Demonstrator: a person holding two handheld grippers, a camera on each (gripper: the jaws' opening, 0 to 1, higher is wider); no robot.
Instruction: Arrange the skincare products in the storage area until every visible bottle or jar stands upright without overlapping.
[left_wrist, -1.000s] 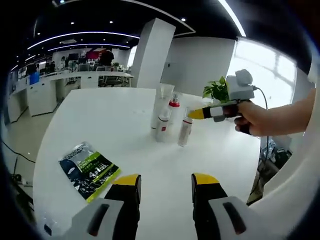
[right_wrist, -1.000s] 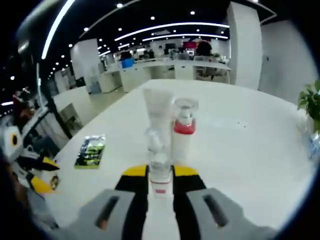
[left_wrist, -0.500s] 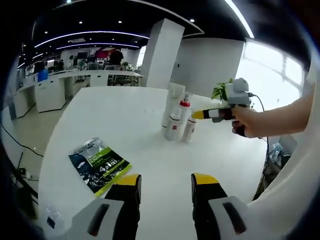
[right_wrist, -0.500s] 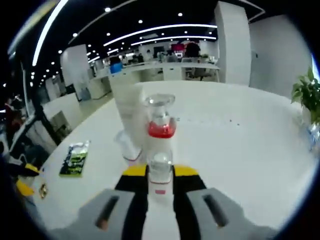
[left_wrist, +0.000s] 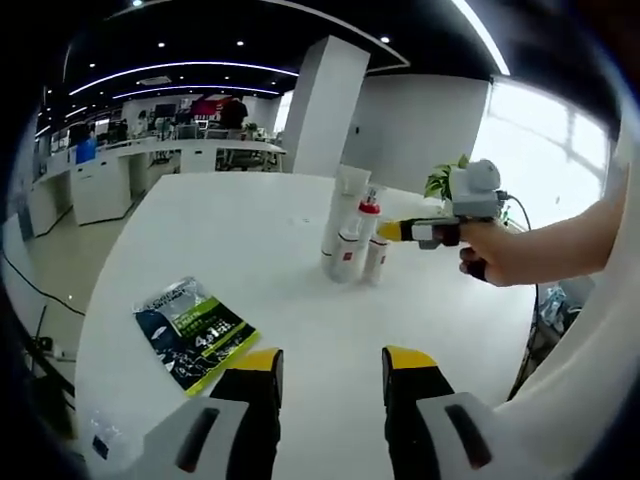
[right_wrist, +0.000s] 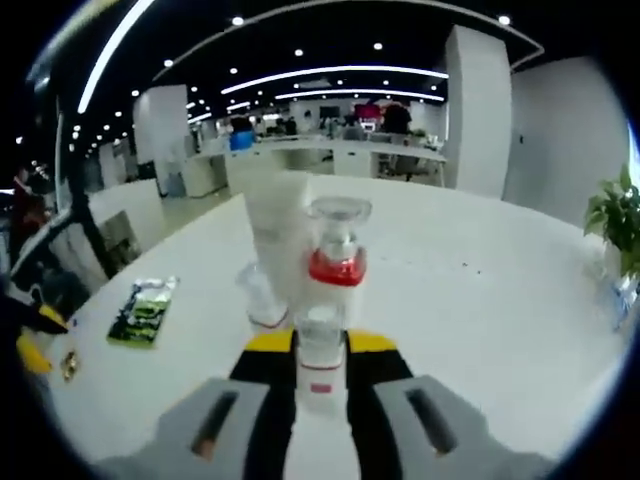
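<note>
- Since half a second ago, the group of bottles sits at nearly the same spot in the left gripper view, and the right gripper remains beside them; its own view has swung slightly, with the same bottle between its jaws.
- Right gripper: jaws closed on the small clear-capped white bottle, held upright with its long axis vertical.
- Just ahead of it on the white round table stand the red-collared white pump bottle, the tall white tube and a low clear-capped bottle, close together; setting the held bottle down without touching them is the crux.
- Left gripper: jaws apart, holding nothing, well short of the cluster.
- A green-and-black printed sachet lies flat off to the side, clear of the path.
</note>
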